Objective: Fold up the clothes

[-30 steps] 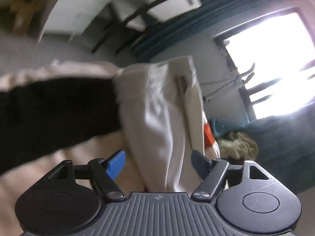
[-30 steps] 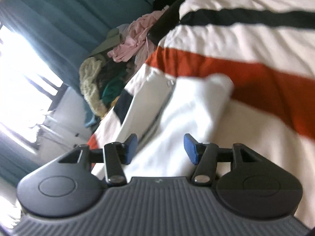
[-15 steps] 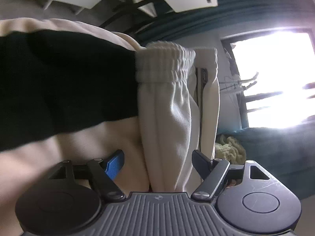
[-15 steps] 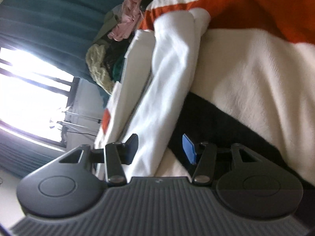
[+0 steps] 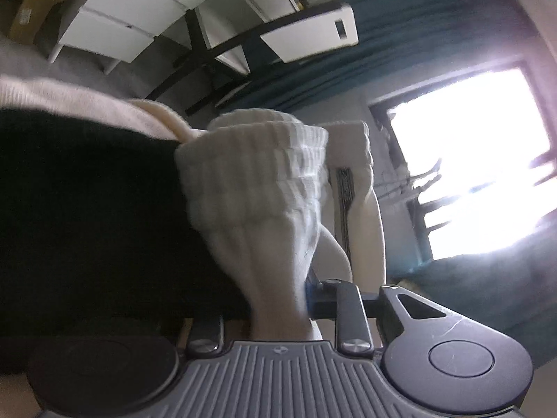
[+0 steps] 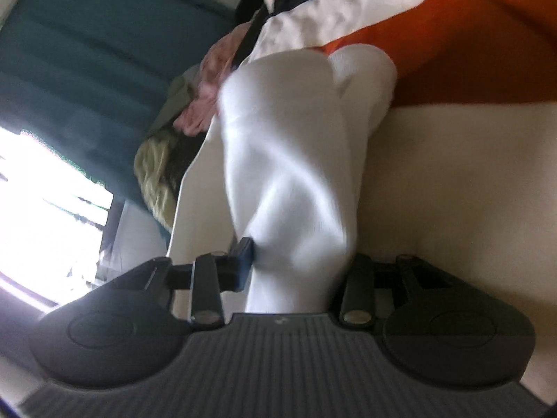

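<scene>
White trousers (image 5: pixel 264 209), ribbed waistband bunched up, lie on the striped blanket (image 6: pixel 452 160). Your left gripper (image 5: pixel 278 299) is clamped on the waistband end; your right gripper (image 6: pixel 296 254) pinches the other end, both angled low along the fabric.

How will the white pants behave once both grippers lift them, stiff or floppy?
Likely floppy: the white pants bunch into soft creases where the left gripper pinches them. The ribbed elastic waistband probably holds its shape slightly better. Fabric at the right gripper looks smooth, so it may slip.
</scene>
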Demonstrator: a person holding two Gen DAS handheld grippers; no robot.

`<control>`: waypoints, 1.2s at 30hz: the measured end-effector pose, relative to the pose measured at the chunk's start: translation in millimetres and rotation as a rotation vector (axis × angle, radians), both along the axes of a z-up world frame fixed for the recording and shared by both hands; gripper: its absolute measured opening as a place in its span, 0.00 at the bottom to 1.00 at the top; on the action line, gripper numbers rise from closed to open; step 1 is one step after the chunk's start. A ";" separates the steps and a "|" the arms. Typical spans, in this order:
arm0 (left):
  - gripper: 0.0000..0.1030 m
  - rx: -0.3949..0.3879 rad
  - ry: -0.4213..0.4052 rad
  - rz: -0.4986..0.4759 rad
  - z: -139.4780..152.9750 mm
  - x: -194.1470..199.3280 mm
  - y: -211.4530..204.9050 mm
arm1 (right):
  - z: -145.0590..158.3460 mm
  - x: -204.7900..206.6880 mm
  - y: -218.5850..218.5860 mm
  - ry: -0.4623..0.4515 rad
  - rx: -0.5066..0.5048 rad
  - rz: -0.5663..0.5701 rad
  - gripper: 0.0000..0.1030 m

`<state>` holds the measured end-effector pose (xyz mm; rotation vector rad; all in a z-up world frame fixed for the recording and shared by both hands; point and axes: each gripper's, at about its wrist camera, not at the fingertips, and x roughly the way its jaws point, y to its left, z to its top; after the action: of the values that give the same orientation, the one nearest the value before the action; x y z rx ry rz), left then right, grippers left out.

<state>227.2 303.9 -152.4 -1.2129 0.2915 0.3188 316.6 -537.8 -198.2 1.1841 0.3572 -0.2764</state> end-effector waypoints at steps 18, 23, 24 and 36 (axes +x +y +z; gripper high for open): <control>0.10 0.265 -0.159 -0.089 64.0 -42.3 -14.1 | 76.1 -96.9 -4.8 0.006 -0.148 0.030 0.15; 0.10 0.213 -0.113 -0.024 75.2 -101.7 -11.8 | 94.0 -142.3 -17.8 0.059 -0.127 0.038 0.15; 0.10 0.214 -0.094 -0.019 76.7 -109.4 -13.2 | 94.0 -150.4 -20.1 0.075 -0.114 0.036 0.15; 0.16 0.285 0.249 -0.109 89.0 -156.7 -8.4 | 51.1 -216.7 -23.6 0.173 0.076 0.016 0.15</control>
<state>70.5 295.5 -63.4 -0.8731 0.5079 0.4029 99.9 -561.4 -147.1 1.2352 0.5321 -0.3547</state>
